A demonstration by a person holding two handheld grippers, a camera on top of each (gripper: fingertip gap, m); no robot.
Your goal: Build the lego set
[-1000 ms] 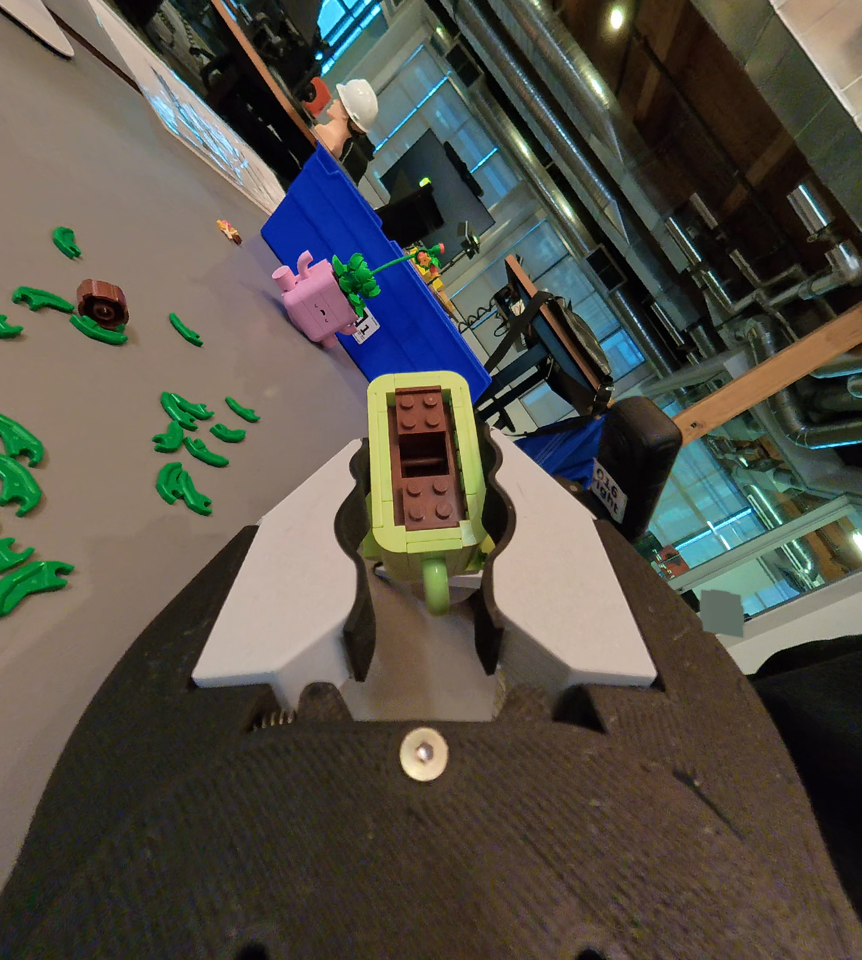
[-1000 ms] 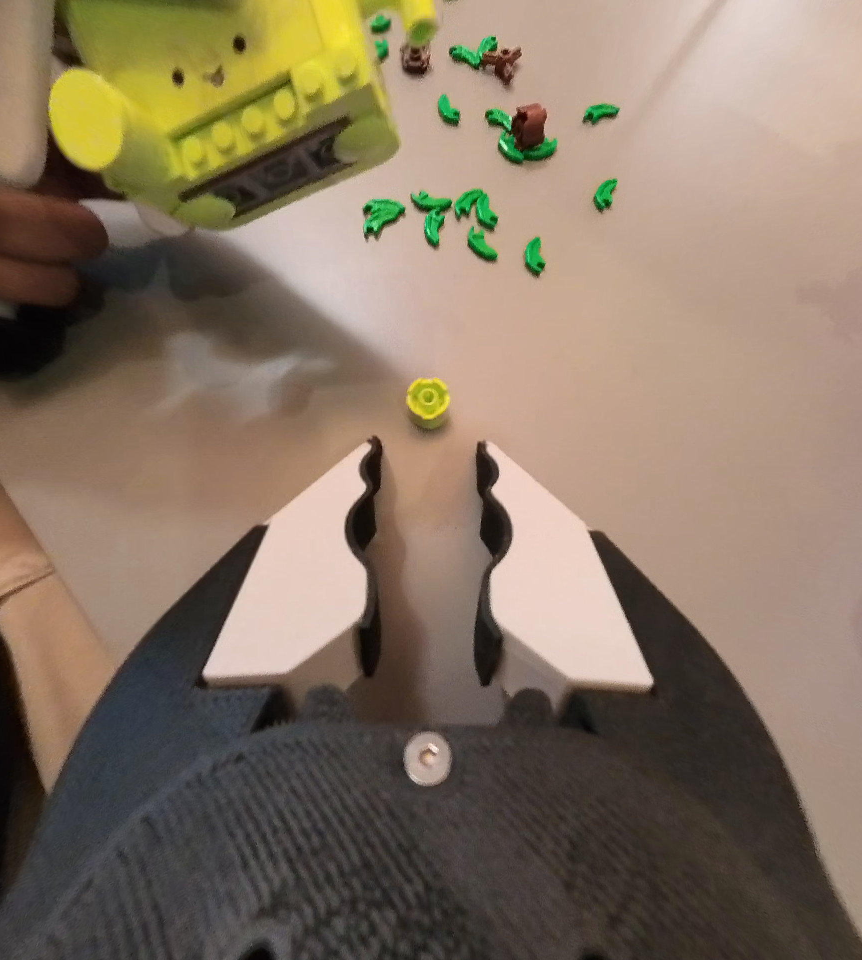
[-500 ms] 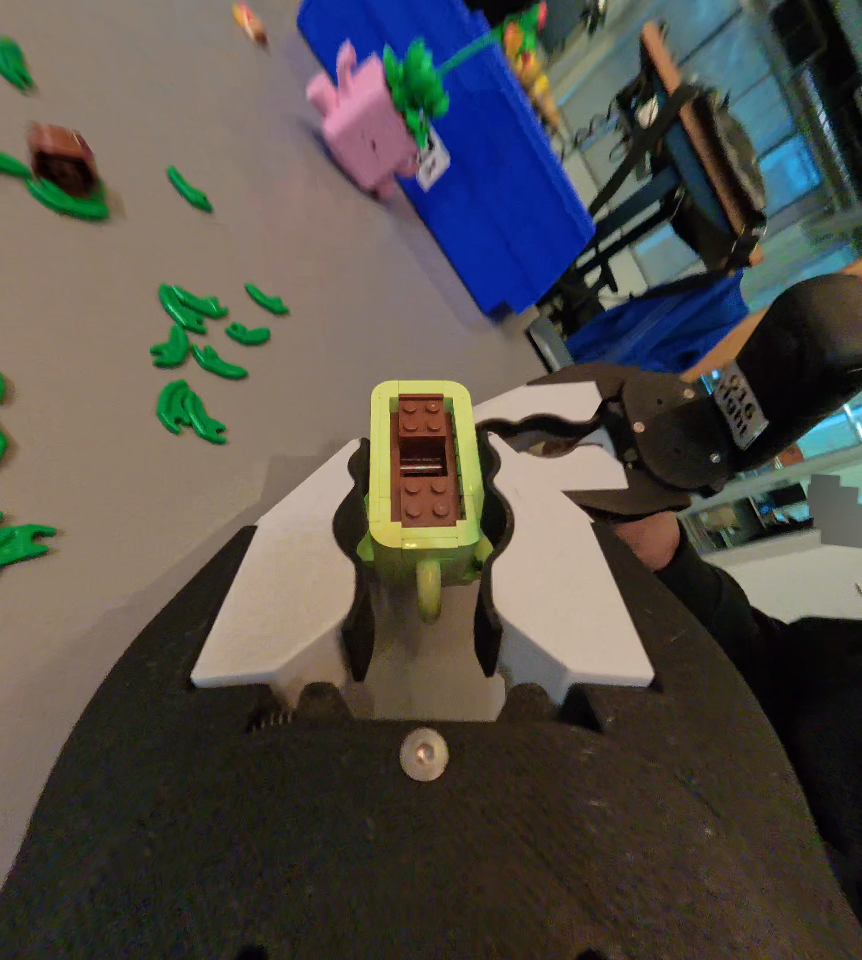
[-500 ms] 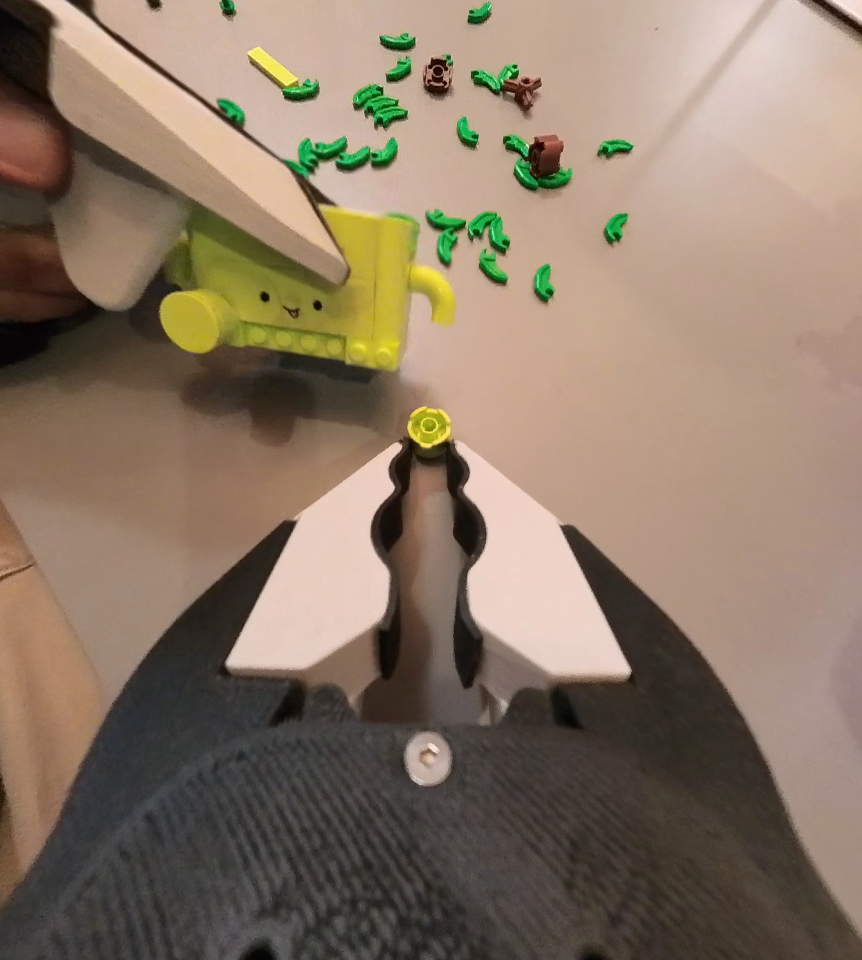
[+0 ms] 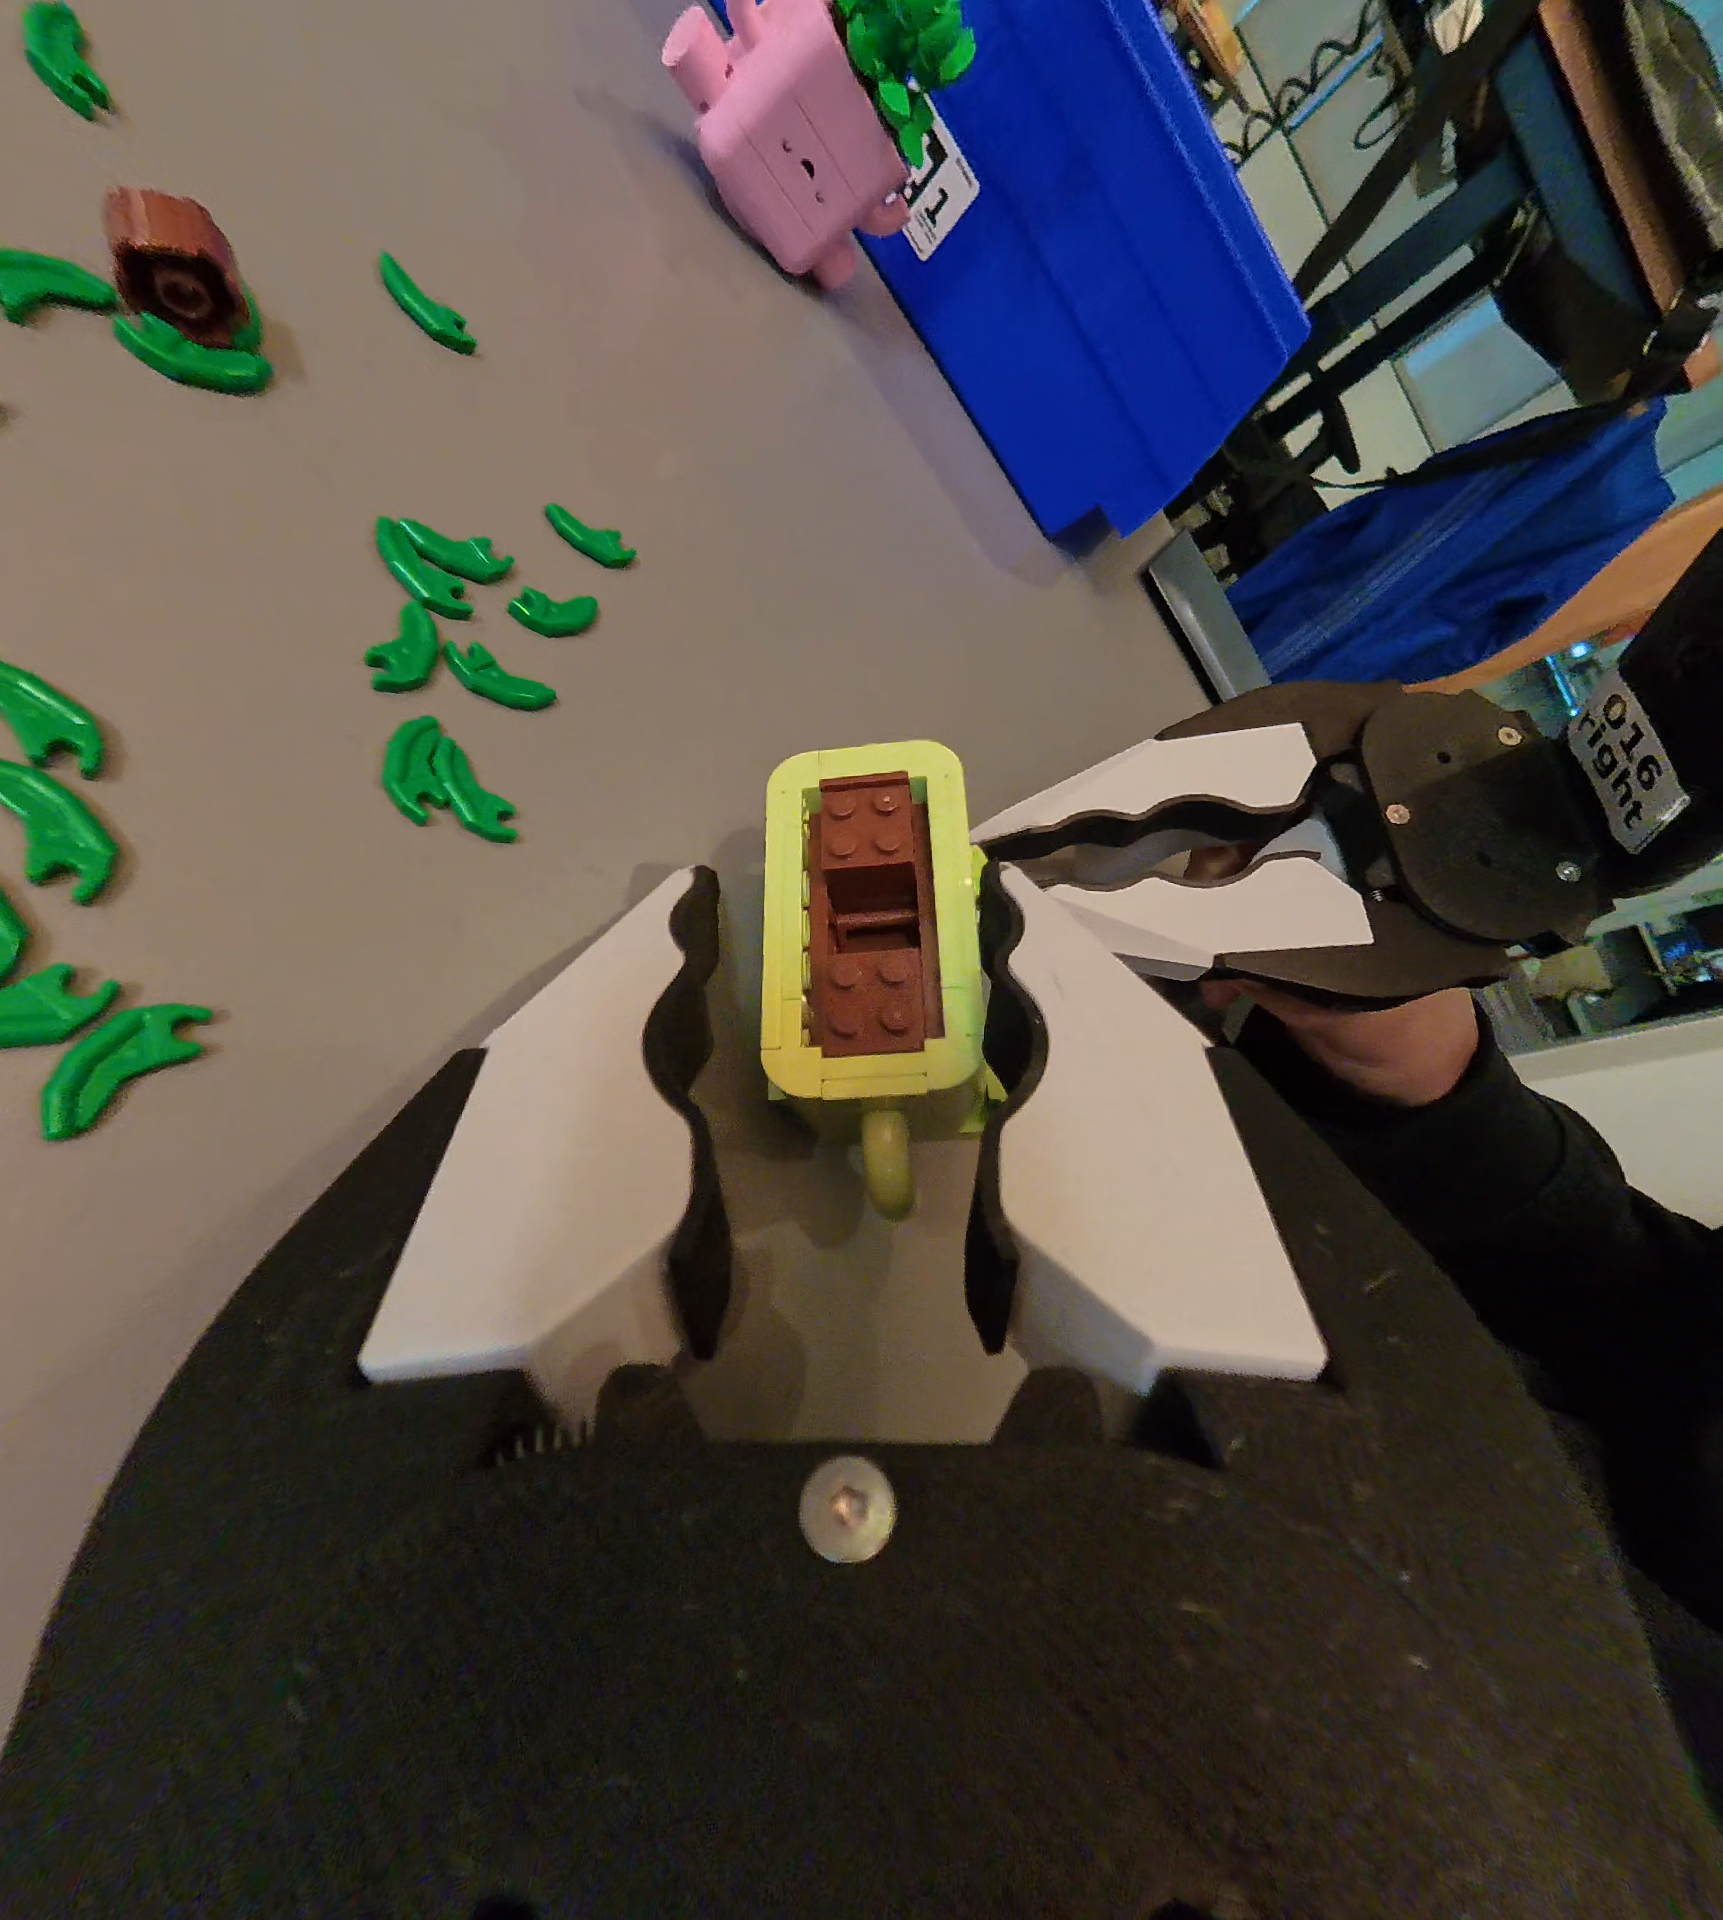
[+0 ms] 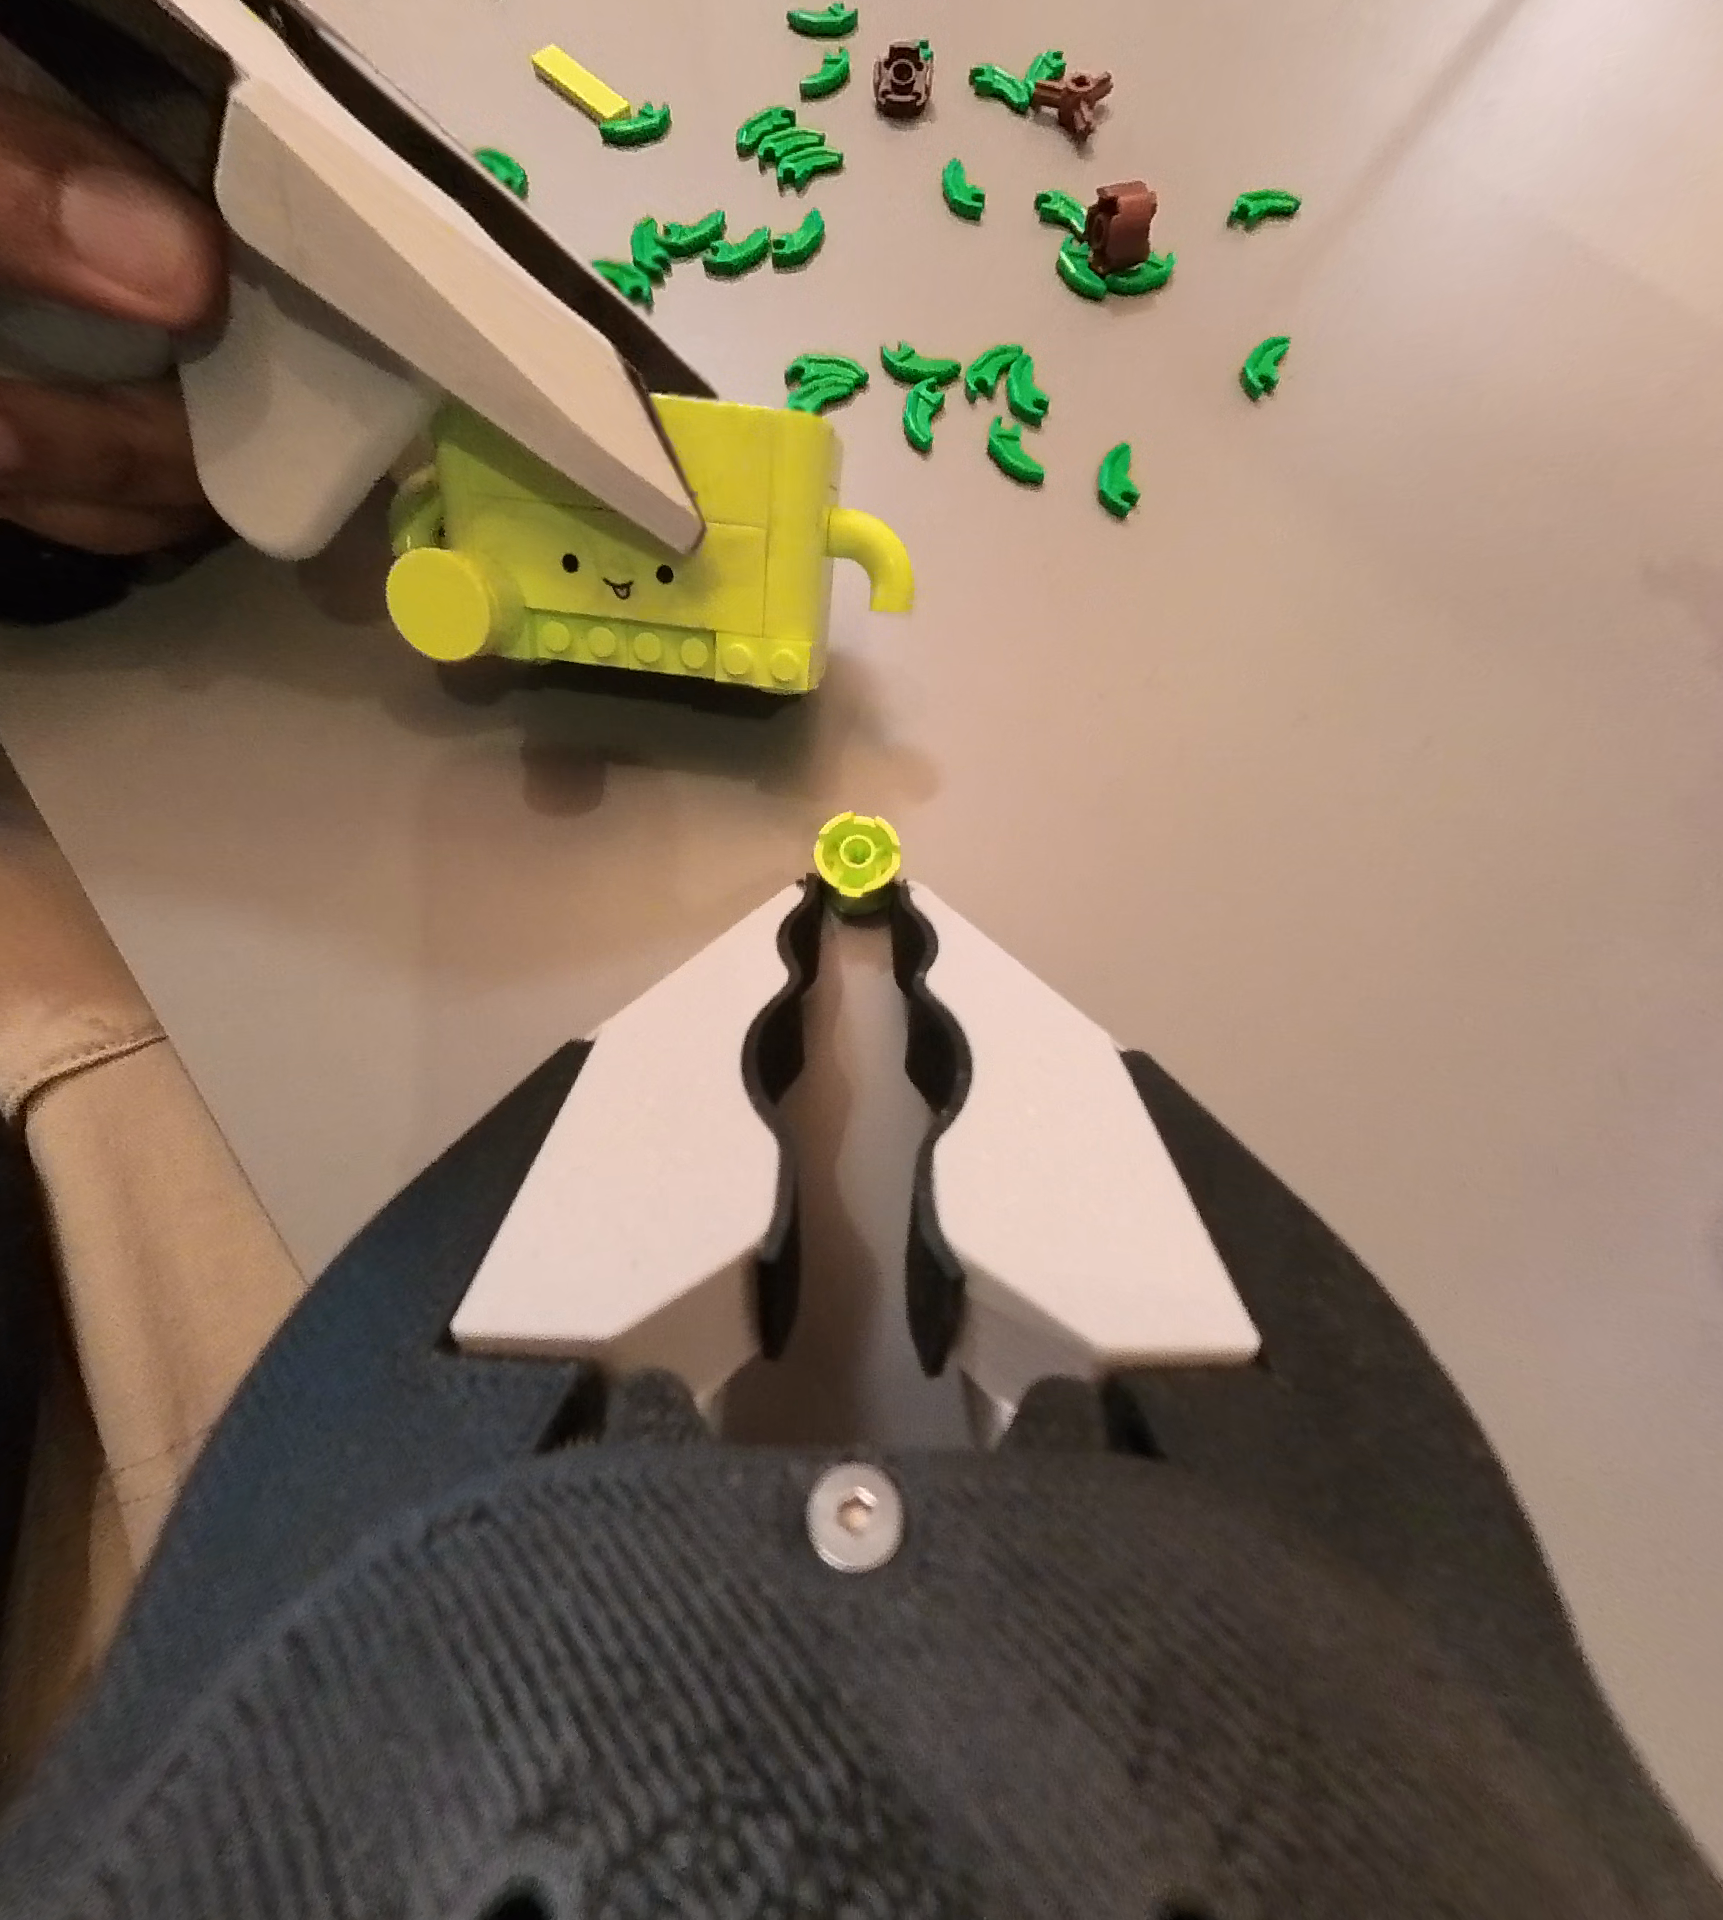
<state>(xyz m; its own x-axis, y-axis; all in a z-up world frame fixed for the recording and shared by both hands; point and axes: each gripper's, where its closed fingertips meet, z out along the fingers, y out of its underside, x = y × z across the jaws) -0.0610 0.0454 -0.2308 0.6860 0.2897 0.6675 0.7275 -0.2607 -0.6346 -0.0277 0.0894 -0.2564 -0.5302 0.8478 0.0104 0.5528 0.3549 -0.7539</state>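
Note:
A lime-green lego pot [image 5: 867,914] with a brown brick inside and a smiling face on its side [image 6: 628,561] stands on the grey table. My left gripper [image 5: 846,878] straddles it with the jaws slightly apart: a gap shows on the left and the right finger touches. One of its fingers [image 6: 483,312] covers the pot's top in the right wrist view. My right gripper [image 6: 855,896] is shut on a small round lime piece [image 6: 857,854] at its tips, just in front of the pot. It also shows in the left wrist view [image 5: 992,840], tips beside the pot's right wall.
Several green leaf pieces [image 5: 441,644] and brown pieces [image 5: 176,265] are scattered beyond the pot. A pink lego pot with a green plant [image 5: 795,177] stands by a blue bin [image 5: 1075,260]. A yellow flat piece [image 6: 582,83] lies far back. The table's edge runs at the right. There is about 7 cm between the tips of the two grippers.
My left gripper brought the pot down onto the table and its jaws loosened. My right gripper closed on the round lime piece and came up beside the pot.

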